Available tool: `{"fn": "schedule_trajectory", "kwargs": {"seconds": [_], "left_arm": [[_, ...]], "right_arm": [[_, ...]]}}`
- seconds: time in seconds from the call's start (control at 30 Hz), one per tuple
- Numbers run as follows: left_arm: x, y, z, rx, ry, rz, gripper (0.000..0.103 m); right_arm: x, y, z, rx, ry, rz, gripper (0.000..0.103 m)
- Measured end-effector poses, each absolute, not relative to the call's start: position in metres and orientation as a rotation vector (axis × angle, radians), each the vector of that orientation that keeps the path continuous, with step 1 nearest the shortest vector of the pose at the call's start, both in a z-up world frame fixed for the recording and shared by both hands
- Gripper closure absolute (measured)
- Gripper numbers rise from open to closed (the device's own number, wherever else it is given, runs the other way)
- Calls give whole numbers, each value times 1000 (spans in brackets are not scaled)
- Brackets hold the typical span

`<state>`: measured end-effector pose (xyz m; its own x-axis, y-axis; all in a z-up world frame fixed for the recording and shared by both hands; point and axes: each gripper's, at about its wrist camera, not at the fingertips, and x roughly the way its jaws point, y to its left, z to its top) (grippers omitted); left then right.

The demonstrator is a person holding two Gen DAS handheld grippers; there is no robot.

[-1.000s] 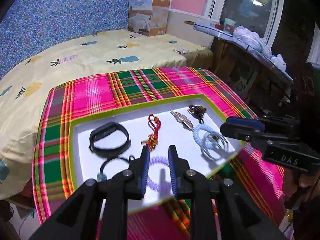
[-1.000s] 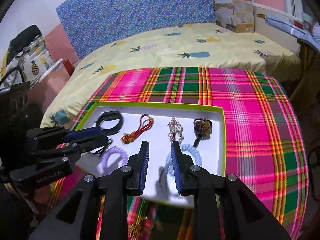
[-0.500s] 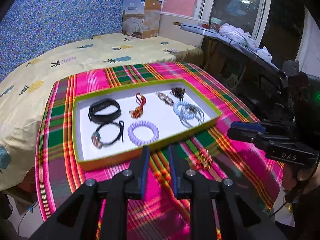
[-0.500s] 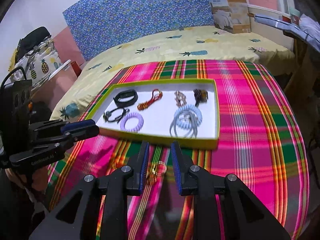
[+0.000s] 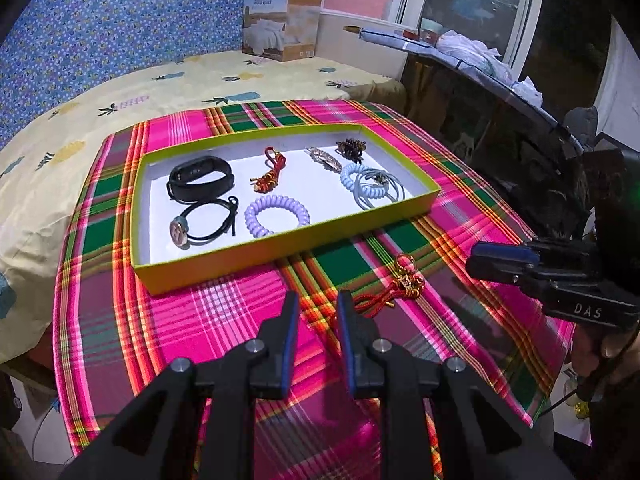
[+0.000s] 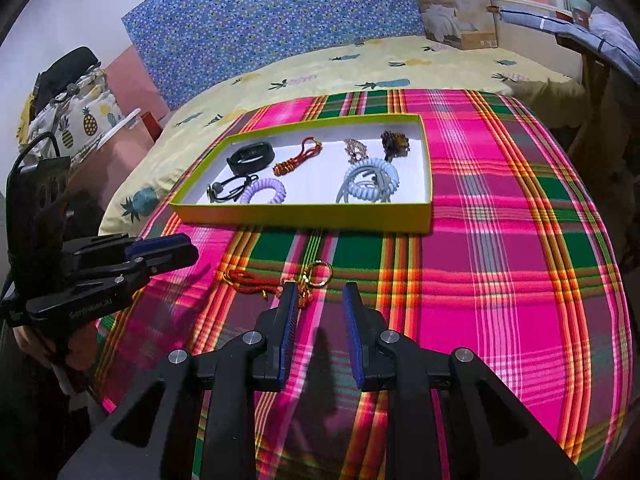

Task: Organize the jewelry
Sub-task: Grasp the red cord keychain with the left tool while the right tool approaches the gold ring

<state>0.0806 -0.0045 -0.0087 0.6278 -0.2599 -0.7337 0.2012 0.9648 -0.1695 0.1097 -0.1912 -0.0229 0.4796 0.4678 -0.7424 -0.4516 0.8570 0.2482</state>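
Worktop: pink-and-green plaid cloth [image 5: 224,320], bed behind it at the top of the frame.
Left tool [image 5: 316,312]: yours, jaws parted, grasping nothing.
Right tool [image 6: 320,300]: parted too, empty.
Task thing: red-and-gold knotted charm [image 5: 394,288] on the cloth, just right of your left tool's tips; in the right view it lies just ahead-left.
Tray [image 5: 280,248]: upper centre, other jewelry inside.
Risk: the cords are thin and flat, so your pads could pinch cloth instead.
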Motion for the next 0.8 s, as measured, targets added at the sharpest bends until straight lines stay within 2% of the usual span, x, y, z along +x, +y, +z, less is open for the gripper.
{"fn": "schedule_trajectory", "kwargs": {"seconds": [0.43,0.57,0.8], "left_arm": [[80,-15,-12,-32,856,-272,82],[84,-22,-17,-8,868,-302,71],[95,-33,-25,49,883,-339,71]], "right_arm": [[103,-185,-26,-15,914,565,80],[103,-184,-29,-19,923,563,80],[105,-186,-33,-14,933,556,80]]}}
